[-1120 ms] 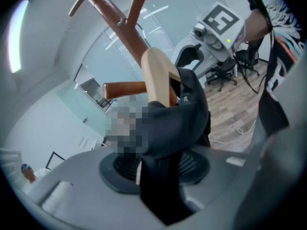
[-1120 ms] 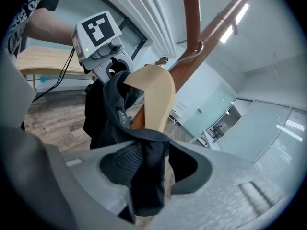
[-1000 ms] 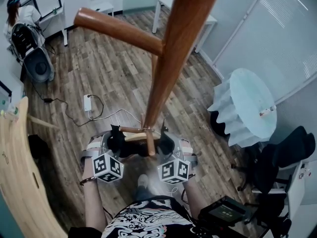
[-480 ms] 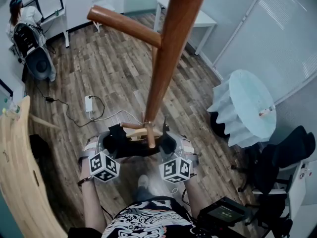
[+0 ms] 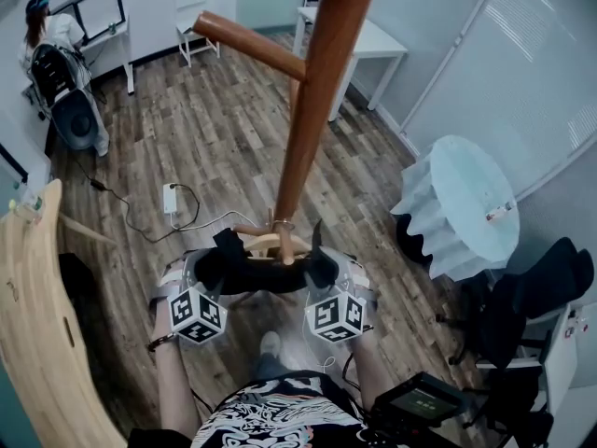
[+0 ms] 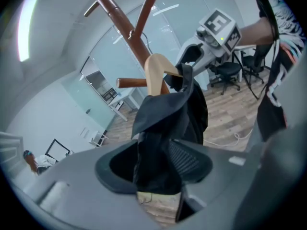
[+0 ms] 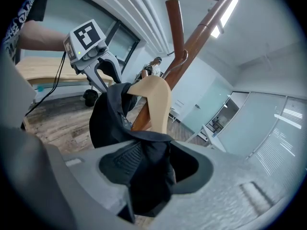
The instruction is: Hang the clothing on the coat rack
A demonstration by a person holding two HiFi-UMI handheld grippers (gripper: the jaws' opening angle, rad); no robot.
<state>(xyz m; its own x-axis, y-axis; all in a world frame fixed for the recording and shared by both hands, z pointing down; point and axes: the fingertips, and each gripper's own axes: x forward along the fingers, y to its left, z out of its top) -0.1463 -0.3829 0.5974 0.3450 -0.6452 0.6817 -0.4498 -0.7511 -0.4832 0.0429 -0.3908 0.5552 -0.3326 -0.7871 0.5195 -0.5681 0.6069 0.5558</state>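
Plainly, with the left claw [image 6: 153, 164] spread and the right claw [image 7: 151, 169] opening around the garment [image 5: 270, 276], the hanger [image 7: 156, 102] could be pulled off the rack [image 5: 312, 91] by snagged cloth.

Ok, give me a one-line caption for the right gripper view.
Right hand-held gripper, jaws opening around the dark garment, which drapes a wooden hanger at the coat rack.

Bright, even indoor light; fisheye-bent edges (both gripper views vignetted dark).
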